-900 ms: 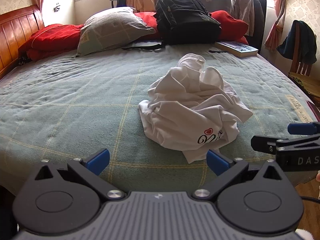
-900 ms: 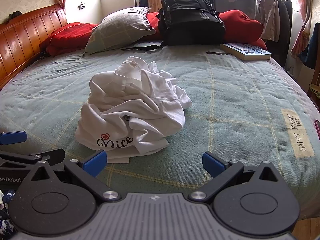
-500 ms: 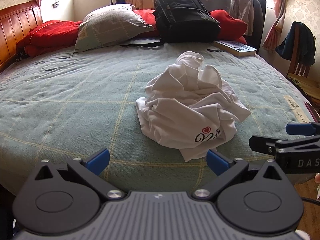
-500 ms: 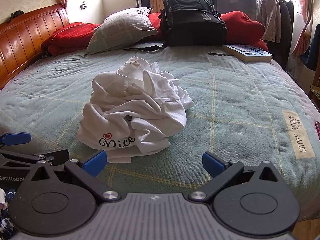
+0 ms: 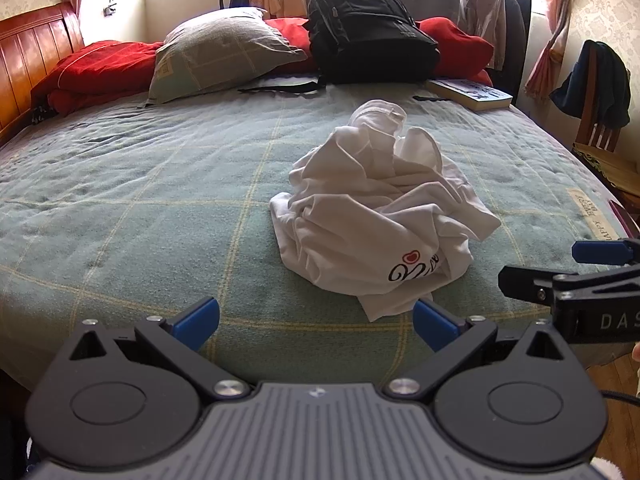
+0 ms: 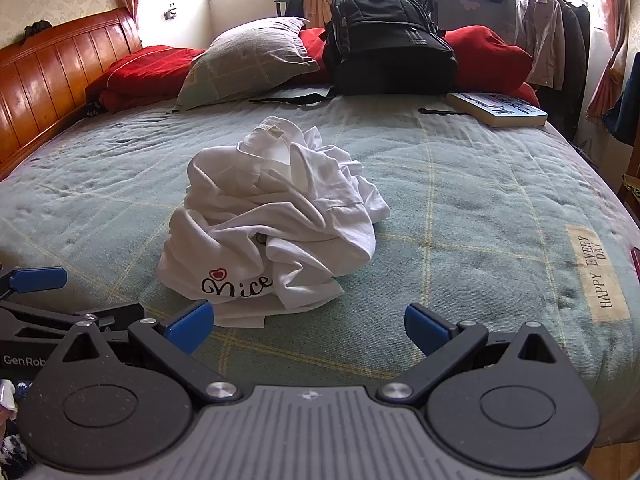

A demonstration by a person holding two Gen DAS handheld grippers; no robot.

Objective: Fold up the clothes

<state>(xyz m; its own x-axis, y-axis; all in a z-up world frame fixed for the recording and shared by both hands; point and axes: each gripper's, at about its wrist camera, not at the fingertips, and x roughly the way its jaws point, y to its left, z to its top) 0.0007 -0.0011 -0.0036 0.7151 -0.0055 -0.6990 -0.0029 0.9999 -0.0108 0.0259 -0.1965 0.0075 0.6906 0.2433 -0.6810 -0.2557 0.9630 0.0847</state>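
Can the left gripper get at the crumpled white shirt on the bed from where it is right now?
Probably yes. The left gripper has its jaws wide open and empty, and the white shirt lies just ahead on the green blanket with nothing in between. The right gripper sits off to the side.

Crumpled white shirt (image 5: pixel 384 216) sits mid-bed, open green blanket (image 5: pixel 140 208) all round it: wide on its left, narrower strip on its right. Behind shirt, pillow (image 5: pixel 224 52), black backpack (image 5: pixel 368 36) and book (image 5: pixel 470 94) line the far edge. Nothing between shirt and near bed edge; both claws wide apart there.
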